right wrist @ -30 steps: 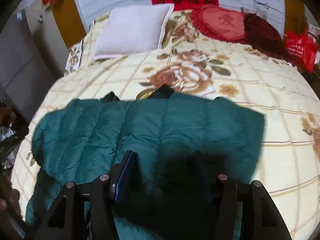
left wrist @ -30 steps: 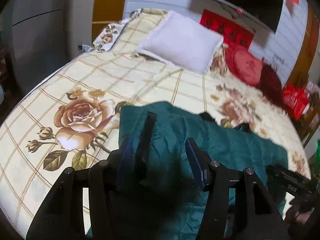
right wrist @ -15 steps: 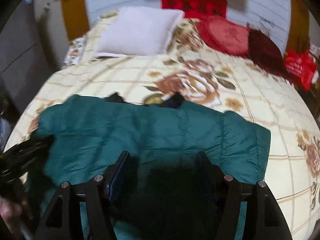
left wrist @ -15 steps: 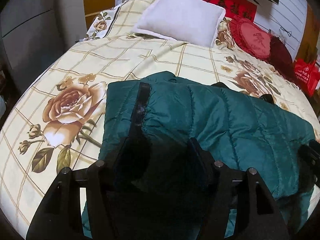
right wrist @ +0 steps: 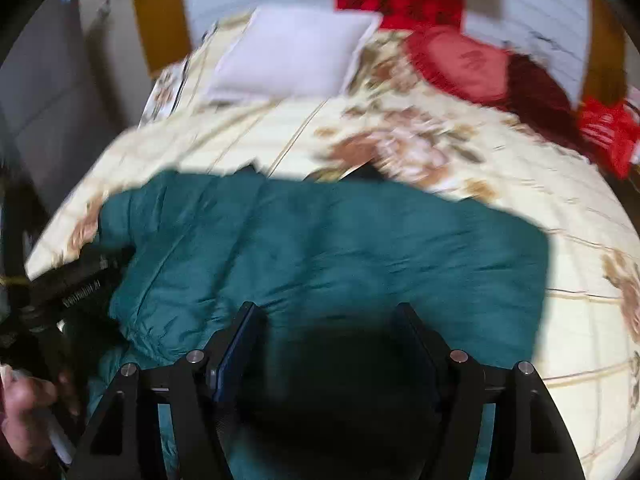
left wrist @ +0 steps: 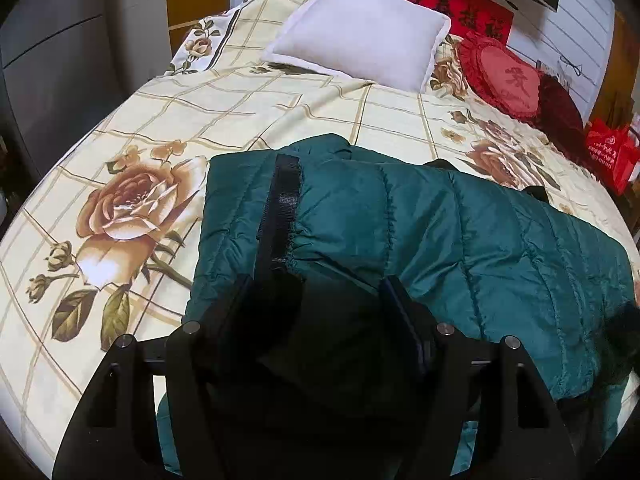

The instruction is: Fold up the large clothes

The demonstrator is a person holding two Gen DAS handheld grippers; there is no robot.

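Jaws of the left gripper [left wrist: 320,304] are opening, with dark folds of the green jacket [left wrist: 460,232] lying between them; whether the pads press on the cloth cannot be told, since that part is in deep shadow. Jaws of the right gripper [right wrist: 326,332] stand apart over the same jacket [right wrist: 320,240], and the cloth between them is just as dark, so a grip there cannot be told either.

Lying spread across the near half of the bed [left wrist: 240,120], the jacket is quilted. Only the left wrist view shows a black strap [left wrist: 282,208] running down its folded edge and a gathered cuff beside it. Only the right wrist view, which is blurred, shows the other gripper at the jacket's left end and a hand [right wrist: 24,408] around its handle.

Beyond the jacket, the bedspread [right wrist: 580,320] is cream with brown roses. At the head of the bed lie a white pillow [left wrist: 360,36] and, to its right, a red cushion [left wrist: 504,76], with a red bag [left wrist: 610,152] at the far right edge.
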